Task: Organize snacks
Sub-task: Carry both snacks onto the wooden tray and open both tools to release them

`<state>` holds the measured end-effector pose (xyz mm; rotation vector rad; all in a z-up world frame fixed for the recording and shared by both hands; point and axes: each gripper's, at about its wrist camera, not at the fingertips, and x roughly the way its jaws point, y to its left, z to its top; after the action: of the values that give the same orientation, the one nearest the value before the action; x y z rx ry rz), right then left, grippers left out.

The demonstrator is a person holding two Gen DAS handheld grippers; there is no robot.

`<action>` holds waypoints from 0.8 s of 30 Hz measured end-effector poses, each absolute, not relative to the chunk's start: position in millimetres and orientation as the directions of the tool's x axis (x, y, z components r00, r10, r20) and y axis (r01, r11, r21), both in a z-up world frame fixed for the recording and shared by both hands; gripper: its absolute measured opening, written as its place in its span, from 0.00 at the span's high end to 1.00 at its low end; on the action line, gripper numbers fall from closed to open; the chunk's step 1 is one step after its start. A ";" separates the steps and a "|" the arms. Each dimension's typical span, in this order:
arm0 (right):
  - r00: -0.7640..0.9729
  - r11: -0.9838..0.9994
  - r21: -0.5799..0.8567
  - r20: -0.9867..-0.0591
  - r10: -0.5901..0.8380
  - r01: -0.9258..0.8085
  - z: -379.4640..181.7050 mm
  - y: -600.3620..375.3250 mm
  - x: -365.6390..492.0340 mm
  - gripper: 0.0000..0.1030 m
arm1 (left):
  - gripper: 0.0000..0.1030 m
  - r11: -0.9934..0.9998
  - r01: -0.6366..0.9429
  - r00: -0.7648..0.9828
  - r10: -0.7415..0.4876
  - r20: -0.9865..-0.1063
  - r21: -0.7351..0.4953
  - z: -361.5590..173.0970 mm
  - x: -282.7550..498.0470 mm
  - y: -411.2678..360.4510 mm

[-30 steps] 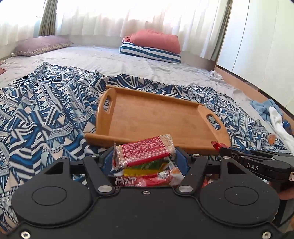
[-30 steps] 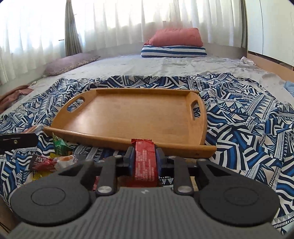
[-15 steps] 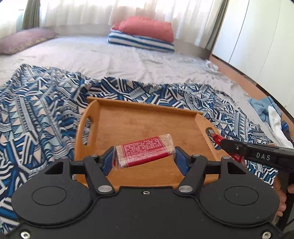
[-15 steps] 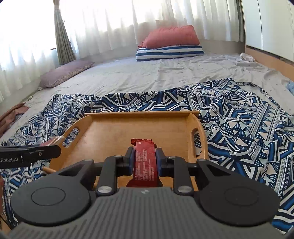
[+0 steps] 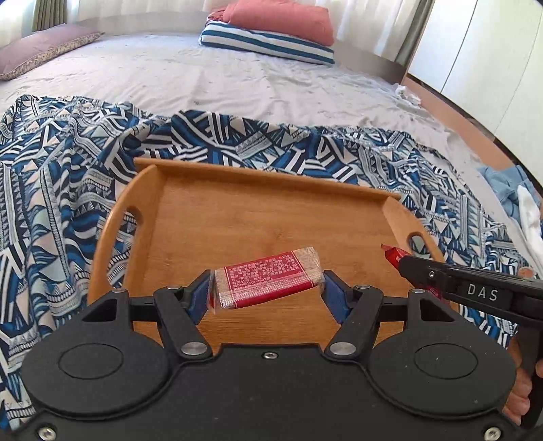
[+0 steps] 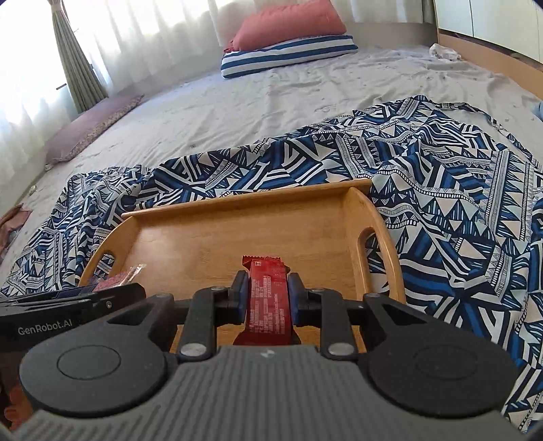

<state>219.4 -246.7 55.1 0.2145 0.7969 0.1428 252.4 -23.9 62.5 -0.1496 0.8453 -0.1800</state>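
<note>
My left gripper (image 5: 266,288) is shut on a red-labelled cracker pack (image 5: 268,276), held crosswise above the near part of the wooden tray (image 5: 237,217). My right gripper (image 6: 266,298) is shut on a dark red snack bar (image 6: 268,298), held lengthwise over the tray's (image 6: 237,237) right half. In the left wrist view the right gripper (image 5: 404,263) comes in from the right with the bar's tip showing. In the right wrist view the left gripper (image 6: 101,295) shows at the left with the cracker pack's end (image 6: 118,280). The tray's floor looks bare.
The tray lies on a blue and white patterned cloth (image 5: 61,190) spread over a grey bed sheet (image 5: 203,74). Pillows (image 5: 271,30) lie at the far end. A wooden bed edge and white cupboards (image 5: 475,68) run along the right.
Both grippers have moved forward and up from the tray's near edge to over the tray, each still holding its snack. The loose snacks on the cloth have dropped out of view.
</note>
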 end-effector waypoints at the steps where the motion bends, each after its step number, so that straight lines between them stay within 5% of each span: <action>1: 0.689 0.971 0.235 -0.696 0.200 -0.044 51.4 -244.9 220.8 0.73 | 0.37 0.976 0.097 0.649 -0.212 -0.730 -0.197 59.0 253.5 -25.6; 24: 0.671 0.980 0.194 -0.723 0.166 -0.034 11.6 -239.4 233.3 0.73 | 0.37 0.987 0.125 0.630 -0.157 -0.760 -0.100 28.4 262.9 -47.6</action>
<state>233.3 -239.4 11.6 0.1693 0.8290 0.1133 262.9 -47.6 28.4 -0.0390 0.8742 -0.1619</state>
